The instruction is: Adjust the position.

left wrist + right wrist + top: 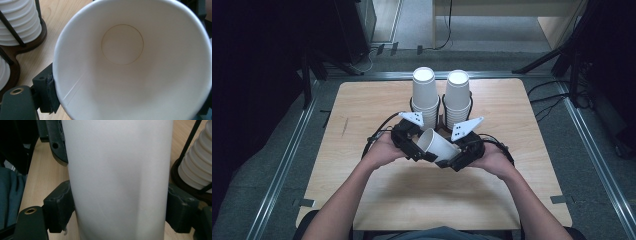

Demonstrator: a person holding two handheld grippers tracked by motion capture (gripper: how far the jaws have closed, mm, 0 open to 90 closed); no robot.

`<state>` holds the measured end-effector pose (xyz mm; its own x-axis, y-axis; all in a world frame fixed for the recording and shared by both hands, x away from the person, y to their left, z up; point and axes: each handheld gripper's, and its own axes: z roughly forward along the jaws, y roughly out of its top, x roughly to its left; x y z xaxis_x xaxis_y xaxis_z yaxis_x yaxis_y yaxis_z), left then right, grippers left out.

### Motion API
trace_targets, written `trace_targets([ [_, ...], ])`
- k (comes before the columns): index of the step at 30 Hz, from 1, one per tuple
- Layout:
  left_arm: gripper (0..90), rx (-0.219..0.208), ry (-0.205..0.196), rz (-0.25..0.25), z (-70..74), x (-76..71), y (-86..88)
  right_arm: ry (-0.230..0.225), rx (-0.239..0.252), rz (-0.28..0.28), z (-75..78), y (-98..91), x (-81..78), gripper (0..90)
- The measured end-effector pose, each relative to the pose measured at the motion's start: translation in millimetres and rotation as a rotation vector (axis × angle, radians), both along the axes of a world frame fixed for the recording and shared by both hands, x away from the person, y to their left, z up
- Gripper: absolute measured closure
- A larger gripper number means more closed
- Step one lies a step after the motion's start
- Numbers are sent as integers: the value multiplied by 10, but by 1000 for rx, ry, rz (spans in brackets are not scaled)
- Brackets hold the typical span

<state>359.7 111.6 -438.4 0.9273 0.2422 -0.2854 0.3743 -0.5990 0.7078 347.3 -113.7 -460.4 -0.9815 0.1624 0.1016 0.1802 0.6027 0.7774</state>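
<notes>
A white paper cup (439, 144), lying tilted between both grippers, is mid-handover: left gripper (424, 154) fingers pinch its rim, right gripper (451, 161) fingers clasp its body, so next one side must let go.

Two stacks of white cups (423, 92), dark wooden holder (30, 43), wooden table (362, 107)

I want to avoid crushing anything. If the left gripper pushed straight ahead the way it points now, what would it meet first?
Most likely the white paper cup itself: its open mouth faces the left gripper, with the rim against a jaw pad. Beyond it sits the right gripper, jaws on both sides of the cup's wall.
</notes>
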Motion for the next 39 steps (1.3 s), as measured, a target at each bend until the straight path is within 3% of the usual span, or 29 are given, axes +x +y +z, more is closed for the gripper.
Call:
trace_targets([
  [3,98,19,-8,-8,21,4,0,35,-7,1,2,4,10,151],
  [7,98,36,-13,-4,53,13,4,43,-37,-5,-20,-6,26,142],
  [18,99,163,-65,-57,148,56,-52,38,-57,-21,-50,-1,47,142],
  [29,98,314,-93,-119,97,51,-176,37,-55,-13,-63,14,53,144],
  [36,98,343,-128,-142,169,47,-218,47,-63,2,-120,80,37,151],
  [39,97,344,-124,-151,185,40,-244,49,-53,1,-130,99,38,173],
])
